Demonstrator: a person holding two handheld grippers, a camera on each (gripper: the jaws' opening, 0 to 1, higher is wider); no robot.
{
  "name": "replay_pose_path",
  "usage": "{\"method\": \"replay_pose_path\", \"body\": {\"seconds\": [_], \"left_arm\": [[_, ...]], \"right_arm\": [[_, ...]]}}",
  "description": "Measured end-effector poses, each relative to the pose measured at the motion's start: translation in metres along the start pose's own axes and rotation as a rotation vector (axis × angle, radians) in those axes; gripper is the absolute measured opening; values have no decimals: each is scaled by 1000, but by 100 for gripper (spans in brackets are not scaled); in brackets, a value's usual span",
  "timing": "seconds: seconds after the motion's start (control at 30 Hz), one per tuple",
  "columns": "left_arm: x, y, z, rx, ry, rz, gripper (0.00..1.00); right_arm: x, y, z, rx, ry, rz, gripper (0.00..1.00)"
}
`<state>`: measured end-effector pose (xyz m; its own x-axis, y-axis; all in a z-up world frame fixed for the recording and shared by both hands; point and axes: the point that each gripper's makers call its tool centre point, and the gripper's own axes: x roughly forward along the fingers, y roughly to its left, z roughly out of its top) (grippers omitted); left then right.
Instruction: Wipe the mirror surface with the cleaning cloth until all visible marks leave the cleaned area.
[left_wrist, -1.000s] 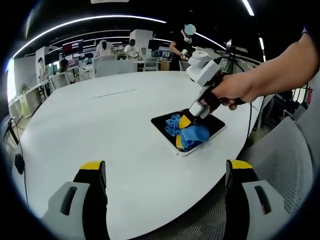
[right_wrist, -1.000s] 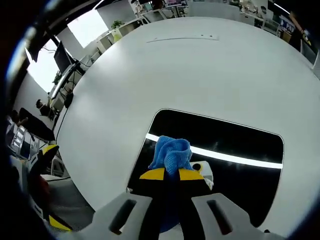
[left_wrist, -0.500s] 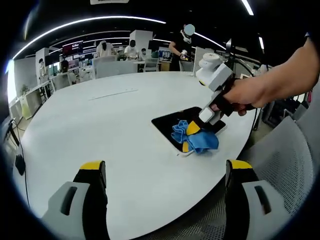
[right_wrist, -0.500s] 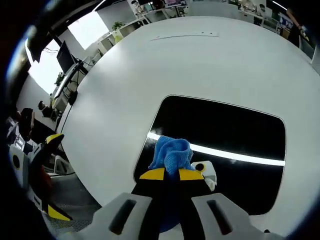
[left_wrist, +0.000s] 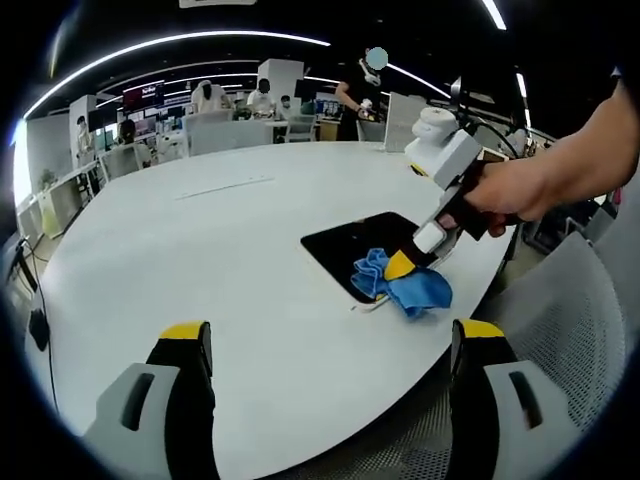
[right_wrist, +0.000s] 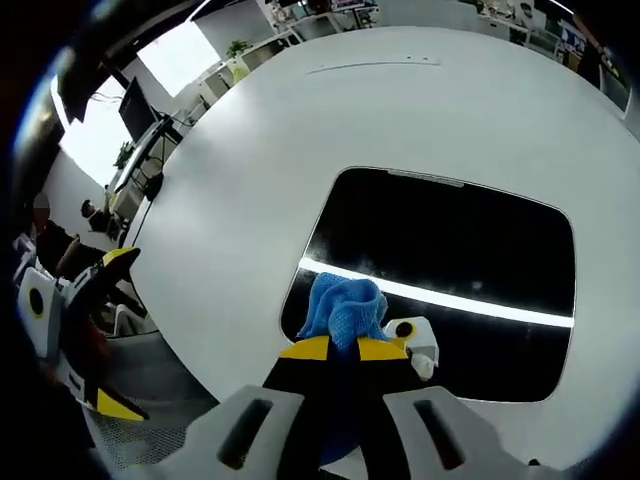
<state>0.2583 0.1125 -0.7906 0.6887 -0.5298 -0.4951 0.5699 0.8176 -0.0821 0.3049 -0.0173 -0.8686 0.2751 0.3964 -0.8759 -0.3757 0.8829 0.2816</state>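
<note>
At lower centre of the right gripper view, right tool (right_wrist: 343, 347) clamped on blue cloth (right_wrist: 343, 308), pressed against mirror (right_wrist: 470, 250) edge; left tool (left_wrist: 325, 345) jaws apart above white surface (left_wrist: 200, 260).

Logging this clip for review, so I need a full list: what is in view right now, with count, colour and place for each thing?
Round white table: one, white, under everything.
Flat rectangular dark mirror: one, black-looking with a bright light streak reflected, lying flat near the table edge.
Crumpled blue cleaning cloth: one, blue, at the mirror's near edge, partly over it onto the table.
Grey mesh chair: one, grey, beside the table.
Background people: several, at desks beyond the table.
Right gripper: one, white with yellow-tipped fingers, shut on the cloth, held by a hand.
Left gripper: one, yellow-tipped fingers apart, empty, over the table's near edge.
</note>
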Motion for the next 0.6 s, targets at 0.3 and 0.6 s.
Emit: {"method": "replay_pose_path", "body": {"seconds": [0.3,0.6], "left_arm": [[0,1,-2,-1,7,2,99],[0,-2,1,-10,-8,-12,99]], "right_arm": [[-1,3,-5,-16,27,4,2],[-1,3,-7,-7,25,14,2]]}}
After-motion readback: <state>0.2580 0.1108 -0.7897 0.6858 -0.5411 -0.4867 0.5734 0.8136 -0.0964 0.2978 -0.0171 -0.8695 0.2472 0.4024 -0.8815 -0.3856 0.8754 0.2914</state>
